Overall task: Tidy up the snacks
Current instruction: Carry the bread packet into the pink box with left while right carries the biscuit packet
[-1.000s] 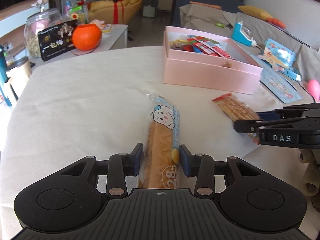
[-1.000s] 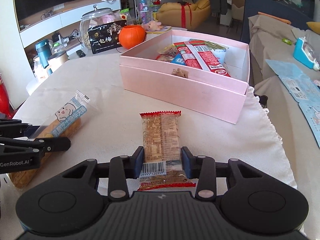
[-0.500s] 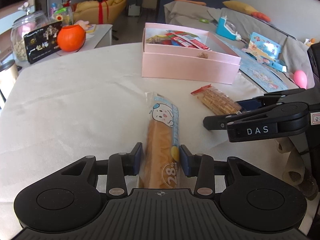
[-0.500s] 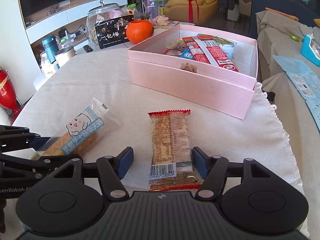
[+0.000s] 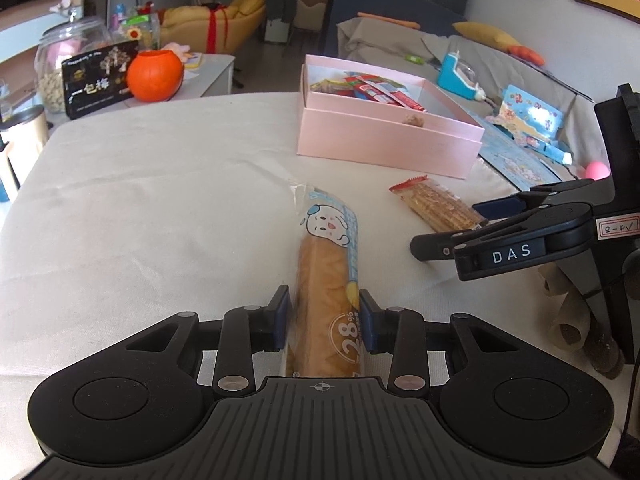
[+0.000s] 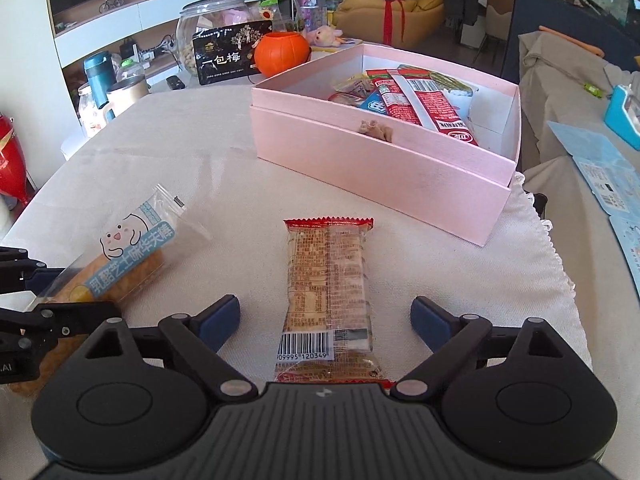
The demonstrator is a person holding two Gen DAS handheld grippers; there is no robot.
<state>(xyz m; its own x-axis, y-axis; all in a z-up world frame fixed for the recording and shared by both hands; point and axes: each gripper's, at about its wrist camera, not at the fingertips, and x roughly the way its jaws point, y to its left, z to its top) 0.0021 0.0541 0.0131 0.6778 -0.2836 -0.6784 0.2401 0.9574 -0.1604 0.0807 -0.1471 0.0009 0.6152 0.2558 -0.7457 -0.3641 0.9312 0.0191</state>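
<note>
Now the left gripper [image 5: 323,318] has its blue pads pressed against both sides of a long clear-wrapped bread stick with a white cartoon face on a blue label [image 5: 329,276], after its jaws closed a little further on it. That bread stick lies lengthwise on the off-white tablecloth [image 5: 152,208], on the near side of the shallow pink cardboard box [image 5: 384,148] and well apart from it.

Closer to the box, and to the right of the bread stick, lies a flat clear cracker packet with red crimped ends [image 6: 329,292]. The right gripper [image 6: 325,318] has just been opening; its jaws now stand wide, with the packet's barcode end between them and clear cloth showing on both sides, so neither pad touches the wrapper.

Inside the pink box several red, blue and green snack packets [image 6: 416,100] are heaped toward its far end, and a small tan knot [image 6: 376,129] sits on its near wall. Beyond the box, off the table, stand an orange pumpkin-shaped pot [image 6: 282,53], a black printed pouch [image 6: 232,56] and a glass jar [image 6: 208,24].
</note>
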